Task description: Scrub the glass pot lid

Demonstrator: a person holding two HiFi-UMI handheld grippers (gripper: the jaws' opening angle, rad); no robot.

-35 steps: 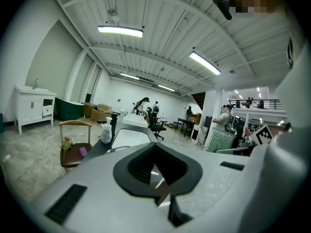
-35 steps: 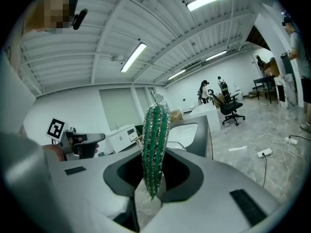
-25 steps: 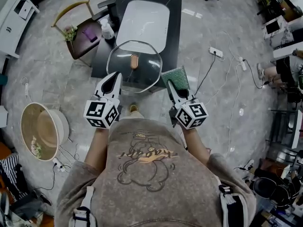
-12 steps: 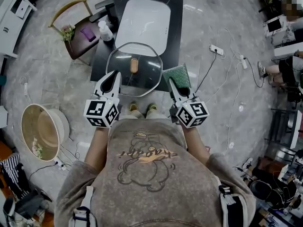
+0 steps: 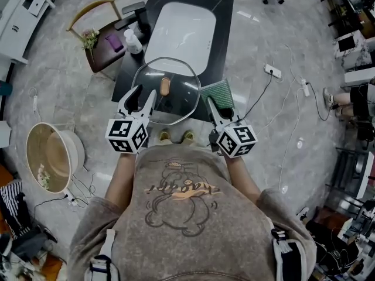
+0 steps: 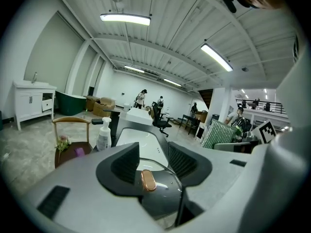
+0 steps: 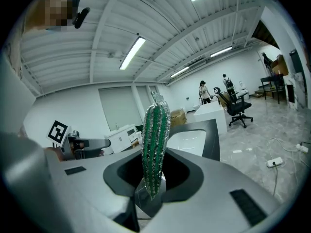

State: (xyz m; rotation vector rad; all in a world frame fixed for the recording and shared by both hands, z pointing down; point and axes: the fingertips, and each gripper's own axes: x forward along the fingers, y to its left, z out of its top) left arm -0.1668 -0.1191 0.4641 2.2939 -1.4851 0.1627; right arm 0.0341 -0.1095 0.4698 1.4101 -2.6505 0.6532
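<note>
The glass pot lid, with a copper-coloured knob, lies at the near end of the dark counter. My left gripper is at the lid's left rim and its jaws are opening; the rim lies between the fingers and the pads stand off it. In the left gripper view the knob shows between the parted pads of the left gripper. My right gripper is shut on a green scrub sponge, held beside the lid's right rim. The sponge stands upright in the right gripper.
A white sink basin is set in the counter beyond the lid. A pump bottle stands at the counter's left, beside a wooden chair. A round tub sits on the floor at left. A power strip and cables lie at right.
My left gripper's jaws, shut on the lid's left rim before, have come apart. The lid sits slightly farther from me. The right gripper keeps its hold on the sponge.
</note>
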